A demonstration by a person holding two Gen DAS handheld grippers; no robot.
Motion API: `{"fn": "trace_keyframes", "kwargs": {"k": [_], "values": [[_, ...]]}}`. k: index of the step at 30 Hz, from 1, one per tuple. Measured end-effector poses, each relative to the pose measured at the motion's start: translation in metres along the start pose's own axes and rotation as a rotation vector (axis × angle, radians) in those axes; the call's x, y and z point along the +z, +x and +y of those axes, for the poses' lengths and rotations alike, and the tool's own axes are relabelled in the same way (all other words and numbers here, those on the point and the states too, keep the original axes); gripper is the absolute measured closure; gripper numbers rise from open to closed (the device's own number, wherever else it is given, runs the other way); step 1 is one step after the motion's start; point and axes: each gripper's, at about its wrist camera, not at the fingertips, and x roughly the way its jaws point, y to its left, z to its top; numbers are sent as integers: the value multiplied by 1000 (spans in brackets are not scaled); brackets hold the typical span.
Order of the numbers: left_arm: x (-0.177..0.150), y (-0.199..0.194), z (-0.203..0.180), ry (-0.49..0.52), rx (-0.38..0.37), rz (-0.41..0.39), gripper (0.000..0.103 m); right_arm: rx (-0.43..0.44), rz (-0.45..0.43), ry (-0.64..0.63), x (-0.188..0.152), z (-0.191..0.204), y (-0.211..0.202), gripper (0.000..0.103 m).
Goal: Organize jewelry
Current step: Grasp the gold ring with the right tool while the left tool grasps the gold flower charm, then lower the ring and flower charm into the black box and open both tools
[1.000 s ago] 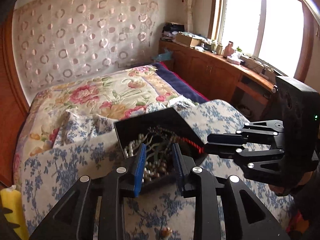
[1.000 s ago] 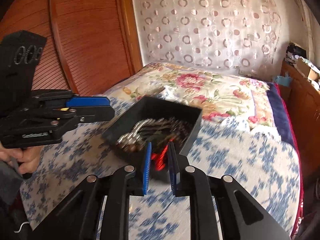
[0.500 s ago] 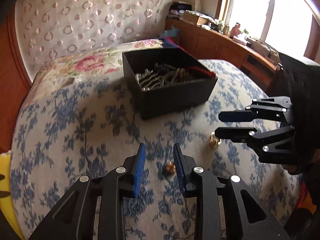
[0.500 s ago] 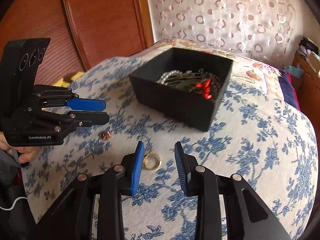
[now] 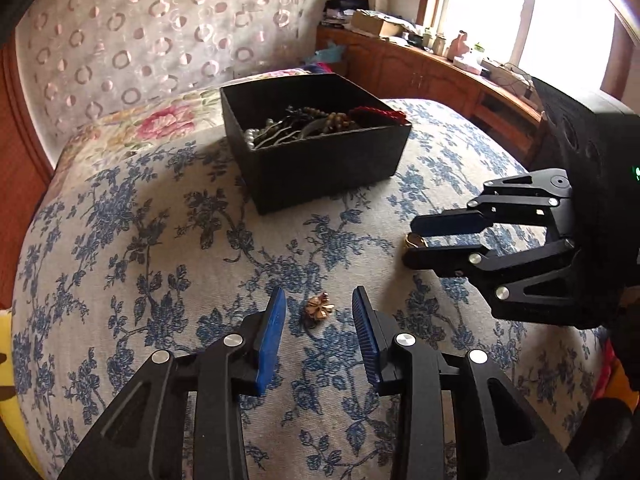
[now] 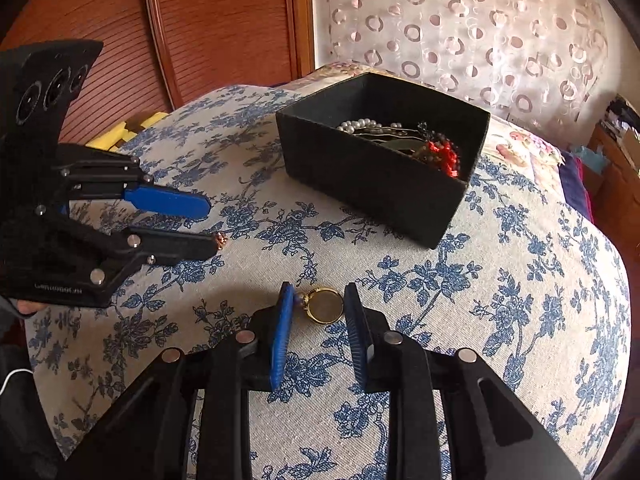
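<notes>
On the floral bedspread (image 5: 120, 240), the left tool (image 5: 319, 312), jaws just widening, straddled a coppery flower-shaped trinket (image 5: 319, 307) ungripped. The right tool (image 6: 319, 304), narrowing, flanked a smooth gold ring (image 6: 323, 305), near the black box (image 6: 380, 176).

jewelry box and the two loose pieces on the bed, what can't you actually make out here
- Black box: its near wall hides the bottom in both views; only the top of the tangle shows.
- Gold ring: left wrist view, mostly behind the right gripper; clear in the right wrist view.
- Flower-shaped piece: too small to tell brooch from earring; in the right wrist view half hidden by the left gripper.
</notes>
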Motion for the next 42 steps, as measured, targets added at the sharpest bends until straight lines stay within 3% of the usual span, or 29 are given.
{"fn": "trace_keyframes", "kwargs": {"k": [9,13,25,37,42], "values": [[1,8,-1,7,27,12,71,-3,-22,19,1,-5,-7,75],[1,10,-3,14,36,11,88,-4,-29,28,2,-9,-9,75],[6,3,3,-10,29,-12,89,-3,-65,43,11,-17,-20,75],[38,-15,15,-44,47,-104,88,19,-191,73,66,-42,-38,75],[57,-18,22,-47,63,-138,88,-27,-196,72,86,-60,-25,75]]}}
